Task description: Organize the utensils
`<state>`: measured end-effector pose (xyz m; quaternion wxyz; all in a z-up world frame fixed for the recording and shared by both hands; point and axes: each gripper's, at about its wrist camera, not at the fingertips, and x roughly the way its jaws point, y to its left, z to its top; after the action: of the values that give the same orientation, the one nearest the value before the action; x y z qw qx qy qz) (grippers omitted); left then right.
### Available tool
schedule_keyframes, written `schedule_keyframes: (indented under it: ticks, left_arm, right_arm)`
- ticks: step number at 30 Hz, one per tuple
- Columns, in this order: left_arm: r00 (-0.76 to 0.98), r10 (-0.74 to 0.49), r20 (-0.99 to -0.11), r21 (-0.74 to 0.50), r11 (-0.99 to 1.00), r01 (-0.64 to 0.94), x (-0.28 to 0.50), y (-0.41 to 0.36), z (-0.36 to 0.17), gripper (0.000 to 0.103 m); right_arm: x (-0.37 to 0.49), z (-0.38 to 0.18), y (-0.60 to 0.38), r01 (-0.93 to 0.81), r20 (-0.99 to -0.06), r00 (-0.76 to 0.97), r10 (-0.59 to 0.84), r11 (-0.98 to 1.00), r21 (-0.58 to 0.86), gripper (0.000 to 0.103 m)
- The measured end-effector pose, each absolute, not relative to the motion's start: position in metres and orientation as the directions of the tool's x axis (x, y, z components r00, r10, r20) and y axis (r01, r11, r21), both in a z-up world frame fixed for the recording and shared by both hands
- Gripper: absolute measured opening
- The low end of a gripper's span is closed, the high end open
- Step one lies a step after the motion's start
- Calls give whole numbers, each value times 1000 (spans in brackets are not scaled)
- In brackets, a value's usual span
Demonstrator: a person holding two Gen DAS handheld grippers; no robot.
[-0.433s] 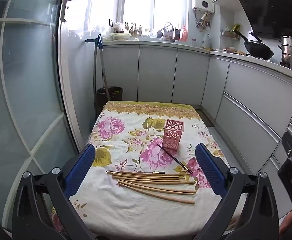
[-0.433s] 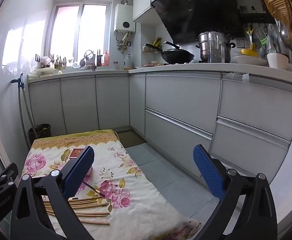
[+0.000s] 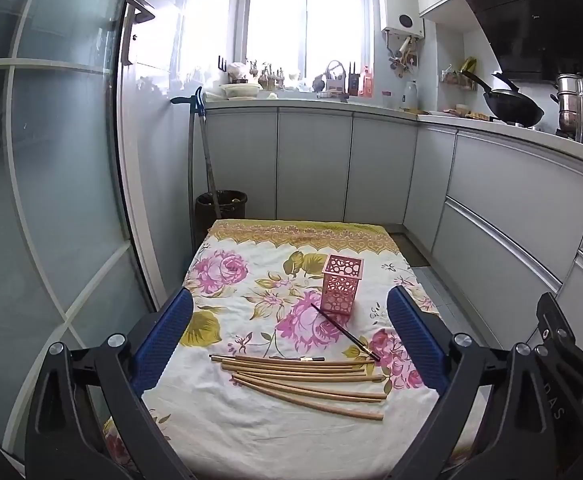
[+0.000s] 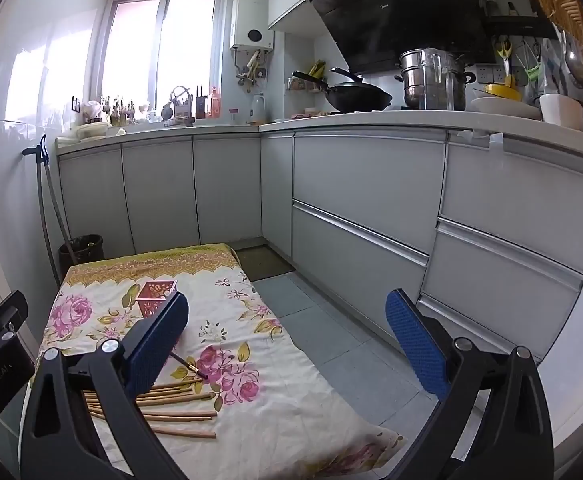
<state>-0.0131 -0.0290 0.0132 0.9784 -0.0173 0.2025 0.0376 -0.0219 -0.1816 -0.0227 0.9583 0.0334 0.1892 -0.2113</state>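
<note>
Several wooden chopsticks (image 3: 303, 380) lie side by side on a low table covered with a floral cloth (image 3: 251, 432). A dark chopstick (image 3: 345, 332) lies at a slant just beyond them, its far end by a pink perforated holder (image 3: 341, 284) that stands upright. My left gripper (image 3: 289, 338) hovers above the near part of the table, open and empty. My right gripper (image 4: 287, 344) is open and empty too, off to the right over the table's edge and floor. In the right wrist view the wooden chopsticks (image 4: 179, 404) and the holder (image 4: 155, 298) are partly hidden behind my left finger.
Grey kitchen cabinets (image 4: 363, 208) run along the back and right, with a wok (image 4: 357, 98) and steel pot (image 4: 431, 78) on the counter. A dark bin (image 3: 221, 210) and mop stand at the far left corner. A glass door (image 3: 51, 200) borders the left. Tiled floor (image 4: 331, 340) lies right of the table.
Both views have tilted slightly downward and nearer to the table; the chopsticks and holder have not moved. Both grippers stay open.
</note>
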Motion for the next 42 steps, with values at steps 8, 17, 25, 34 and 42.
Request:
schedule_keyframes:
  ticks: [8, 17, 25, 34, 42]
  left_arm:
    - [913, 54, -404, -27, 997, -71, -14, -32, 13, 96]
    - [911, 52, -409, -33, 997, -72, -12, -29, 9, 96]
    - [911, 49, -410, -33, 997, -69, -11, -28, 9, 96]
    - [908, 54, -415, -31, 997, -74, -12, -26, 7, 96]
    - [908, 51, -417, -29, 997, -70, -12, -27, 7, 96]
  right_arm:
    - [-17, -25, -183, 406, -411, 830, -377, 914, -19, 96]
    - [-14, -29, -178, 387, -428, 831, -355, 922, -13, 96]
    - [-15, -30, -177, 385, -427, 832, -355, 923, -17, 96]
    - [-13, -31, -178, 376, -445, 827, -343, 927, -15, 96]
    - [-11, -32, -178, 368, -454, 827, -333, 930, -10, 96]
